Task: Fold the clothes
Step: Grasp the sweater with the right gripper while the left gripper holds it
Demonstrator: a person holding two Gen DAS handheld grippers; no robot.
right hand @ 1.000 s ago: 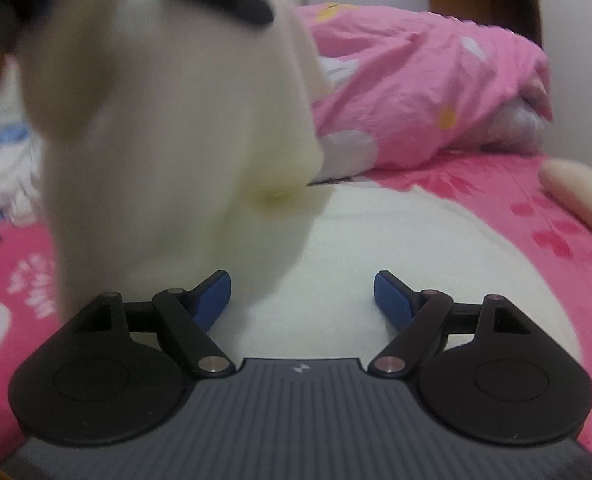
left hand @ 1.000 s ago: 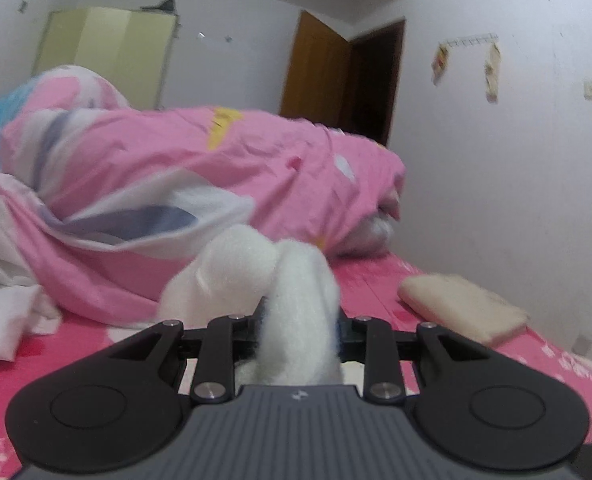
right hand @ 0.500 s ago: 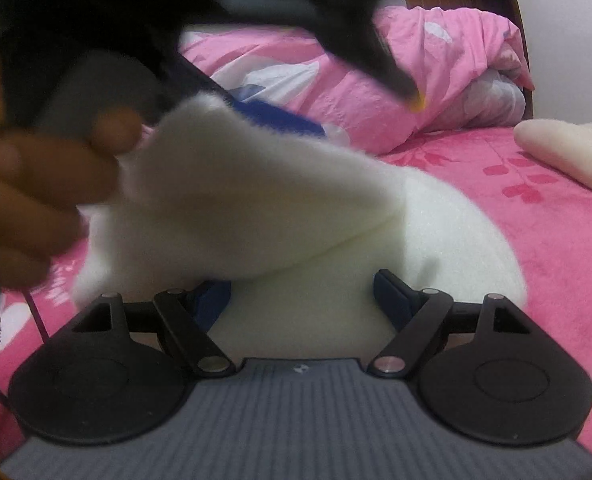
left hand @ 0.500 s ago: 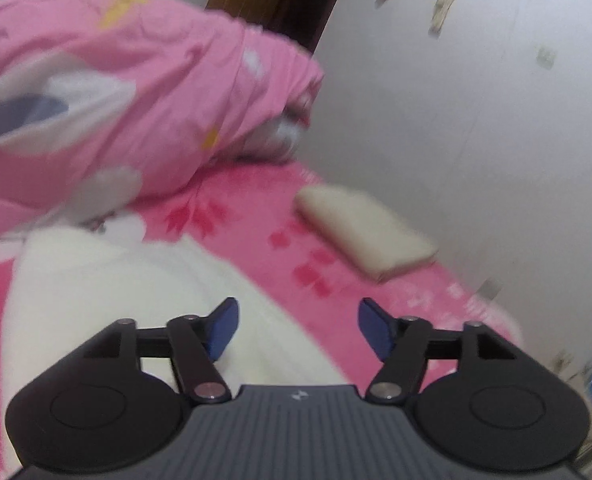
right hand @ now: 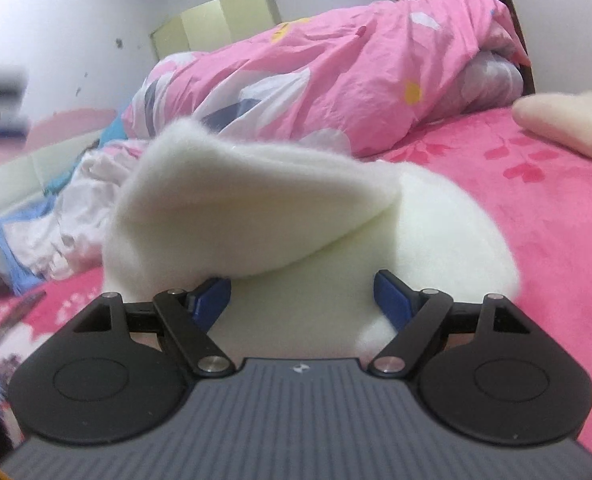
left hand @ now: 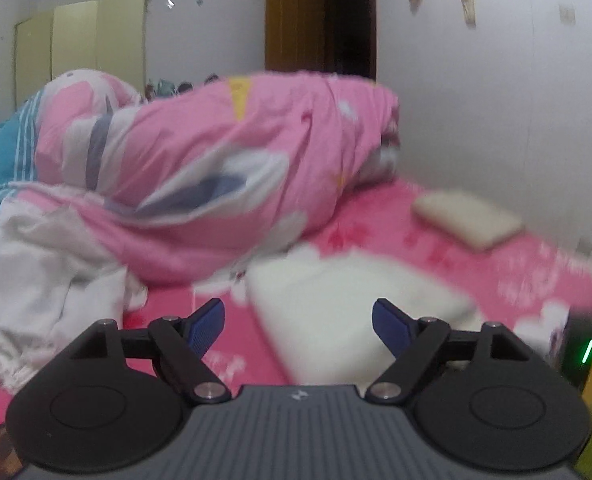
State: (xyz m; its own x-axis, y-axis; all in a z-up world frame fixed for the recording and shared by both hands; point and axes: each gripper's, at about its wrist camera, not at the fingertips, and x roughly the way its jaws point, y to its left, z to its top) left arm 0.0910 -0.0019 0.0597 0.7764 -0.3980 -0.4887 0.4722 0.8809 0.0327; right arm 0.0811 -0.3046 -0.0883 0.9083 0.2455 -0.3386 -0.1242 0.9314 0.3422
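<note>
A fluffy white garment (right hand: 280,216) lies on the pink bed (right hand: 535,208), one flap doubled over the rest, after the left gripper (left hand: 297,320), which pinched that cloth a second ago, let go; its jaws have just been opening and stand spread, nothing between them. The right gripper (right hand: 301,296) is spread too, the fold brushing one blue pad. One fold looks laid; a folded cream item (left hand: 465,218) waits by the wall.

The white garment (right hand: 256,208) at the frame's centre looks fluffy, matt fleece. The pink quilt (right hand: 335,80) above it is smooth, creased cotton-like cloth. The door (left hand: 296,20), upper centre, is glossy brown wood.
</note>
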